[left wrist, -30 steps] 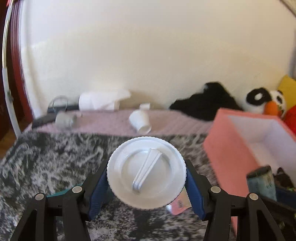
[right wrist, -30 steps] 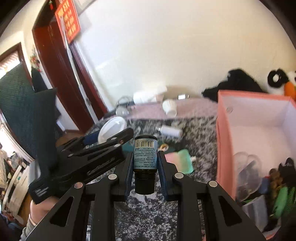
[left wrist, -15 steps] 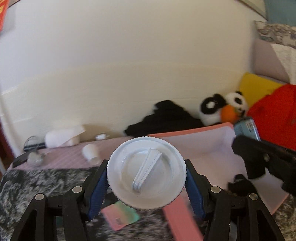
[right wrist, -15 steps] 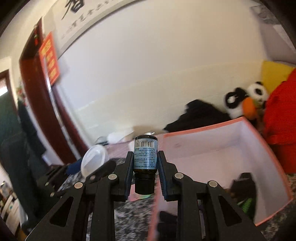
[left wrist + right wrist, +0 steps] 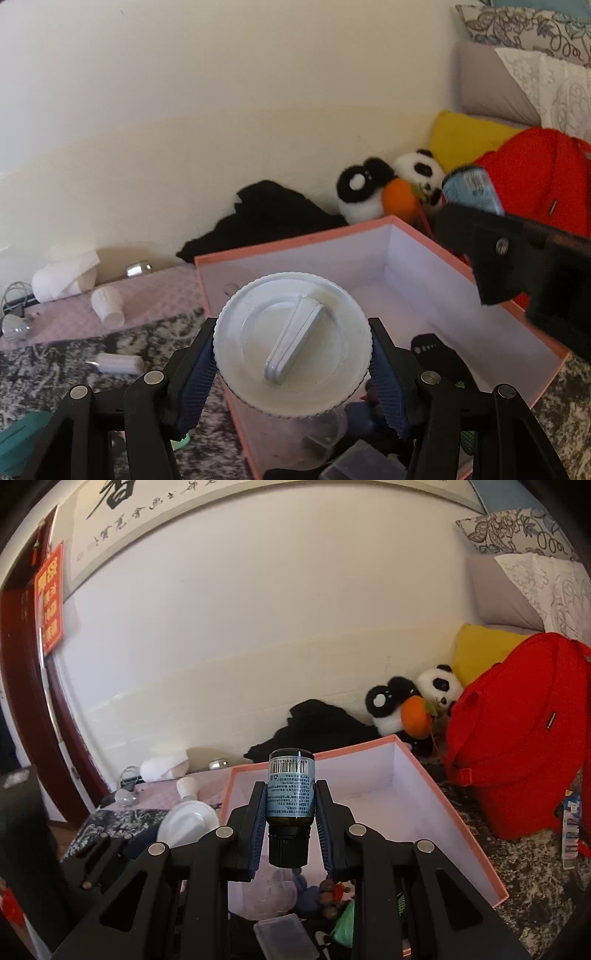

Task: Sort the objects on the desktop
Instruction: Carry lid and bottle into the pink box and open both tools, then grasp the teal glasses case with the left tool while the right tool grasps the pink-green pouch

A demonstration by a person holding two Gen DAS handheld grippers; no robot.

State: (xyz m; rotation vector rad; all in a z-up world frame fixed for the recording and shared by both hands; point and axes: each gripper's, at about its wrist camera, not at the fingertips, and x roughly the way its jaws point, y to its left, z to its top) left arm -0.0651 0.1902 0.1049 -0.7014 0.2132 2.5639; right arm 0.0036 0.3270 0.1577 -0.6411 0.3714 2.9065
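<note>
My left gripper [image 5: 291, 354] is shut on a round white lid [image 5: 291, 345] with a raised handle, held above the near left edge of the pink box [image 5: 295, 245]. My right gripper [image 5: 291, 808] is shut on a small dark bottle with a blue label [image 5: 291, 794], held cap-down over the pink box [image 5: 461, 823]. The bottle also shows in the left wrist view [image 5: 471, 188] at the right. The box has a white inside with several small items at its near end.
A white cup [image 5: 107, 306], a paper roll [image 5: 62, 277] and a white tube [image 5: 118, 363] lie left of the box. A panda toy [image 5: 417, 698], black cloth [image 5: 317, 723], red backpack [image 5: 517, 731] and yellow cushion [image 5: 484, 646] stand behind and right.
Both grippers have swung right from the patterned cloth to above the pink box, each still holding its object. The backpack and cushions have come into view.
</note>
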